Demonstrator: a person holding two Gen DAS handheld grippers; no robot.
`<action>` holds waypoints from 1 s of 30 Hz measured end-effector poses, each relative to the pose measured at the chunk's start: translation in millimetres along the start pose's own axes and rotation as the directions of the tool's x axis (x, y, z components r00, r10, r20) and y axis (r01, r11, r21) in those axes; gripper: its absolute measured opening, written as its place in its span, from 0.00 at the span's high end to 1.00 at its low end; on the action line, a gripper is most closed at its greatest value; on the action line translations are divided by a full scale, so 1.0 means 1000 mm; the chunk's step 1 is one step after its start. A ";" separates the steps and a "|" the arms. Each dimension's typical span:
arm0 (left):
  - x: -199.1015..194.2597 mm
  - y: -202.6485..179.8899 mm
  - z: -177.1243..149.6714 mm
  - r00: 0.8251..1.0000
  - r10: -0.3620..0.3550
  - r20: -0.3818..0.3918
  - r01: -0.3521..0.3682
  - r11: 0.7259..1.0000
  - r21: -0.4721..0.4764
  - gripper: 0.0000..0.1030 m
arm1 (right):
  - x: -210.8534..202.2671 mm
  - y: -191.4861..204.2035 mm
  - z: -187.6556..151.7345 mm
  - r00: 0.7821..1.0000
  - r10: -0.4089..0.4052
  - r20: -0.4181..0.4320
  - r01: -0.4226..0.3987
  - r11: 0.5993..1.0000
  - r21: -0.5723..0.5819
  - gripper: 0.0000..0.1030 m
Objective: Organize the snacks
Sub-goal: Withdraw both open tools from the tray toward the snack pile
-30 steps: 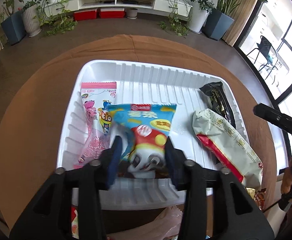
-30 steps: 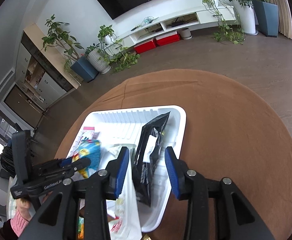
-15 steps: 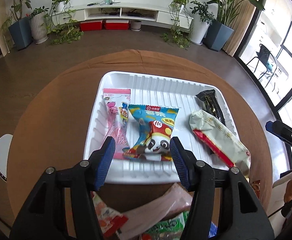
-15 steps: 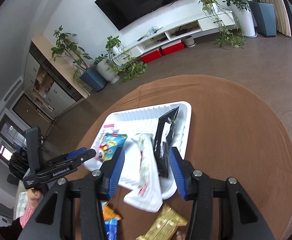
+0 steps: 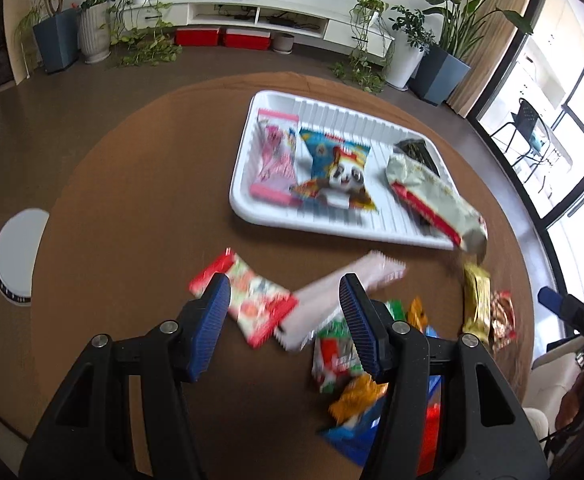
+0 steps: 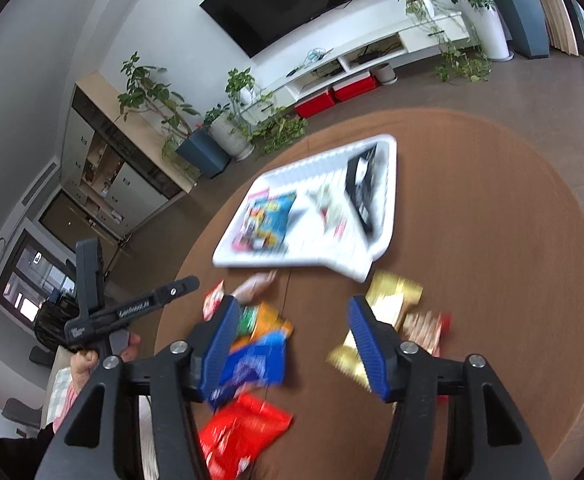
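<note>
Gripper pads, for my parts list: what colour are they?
Blue, ribbed, on black fingers; the left wrist view shows them best.

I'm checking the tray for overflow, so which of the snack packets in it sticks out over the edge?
The long cream packet with the red stripe; its end overhangs the white tray's near corner, while the others lie fully inside.

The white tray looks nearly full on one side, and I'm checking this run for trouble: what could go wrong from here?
The green-and-red packet overhangs the white tray's near corner and may slide off. The loose snacks overlap in a pile, so the right gripper, its fingers opening over them, might catch two at once.
</note>
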State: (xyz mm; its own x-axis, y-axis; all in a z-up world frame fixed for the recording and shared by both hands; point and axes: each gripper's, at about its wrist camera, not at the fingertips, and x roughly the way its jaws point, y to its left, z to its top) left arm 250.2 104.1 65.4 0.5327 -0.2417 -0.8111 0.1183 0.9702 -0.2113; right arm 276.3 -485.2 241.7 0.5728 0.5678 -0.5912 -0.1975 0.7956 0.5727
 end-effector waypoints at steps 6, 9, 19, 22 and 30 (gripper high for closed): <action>-0.011 0.005 -0.042 0.999 -0.031 -0.036 0.031 0.999 -0.015 0.47 | 0.004 0.016 -0.049 0.998 -0.005 -0.058 0.005 1.000 -0.007 0.40; -0.017 -0.001 -0.060 0.998 -0.041 -0.045 0.042 0.999 0.011 0.47 | 0.004 0.018 -0.069 0.998 -0.002 -0.070 0.002 1.000 0.002 0.39; -0.026 -0.030 -0.093 0.996 -0.070 -0.064 0.075 0.993 0.094 0.47 | 0.003 0.022 -0.101 0.996 0.005 -0.090 -0.001 0.999 0.041 0.37; -0.027 -0.035 -0.097 0.995 -0.070 -0.066 0.077 0.991 0.111 0.47 | 0.005 0.024 -0.105 0.995 0.020 -0.098 -0.015 0.998 0.056 0.34; -0.034 -0.039 -0.102 0.996 -0.068 -0.060 0.075 0.990 0.123 0.47 | 0.033 0.052 -0.105 0.988 0.027 -0.152 -0.026 1.000 0.013 0.34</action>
State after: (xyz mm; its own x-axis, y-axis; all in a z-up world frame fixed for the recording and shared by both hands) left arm 142.3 72.9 45.8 0.4724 -0.3081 -0.8258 0.2603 0.9439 -0.2032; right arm 201.2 -402.9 192.4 0.4394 0.6149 -0.6548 -0.2022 0.7779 0.5949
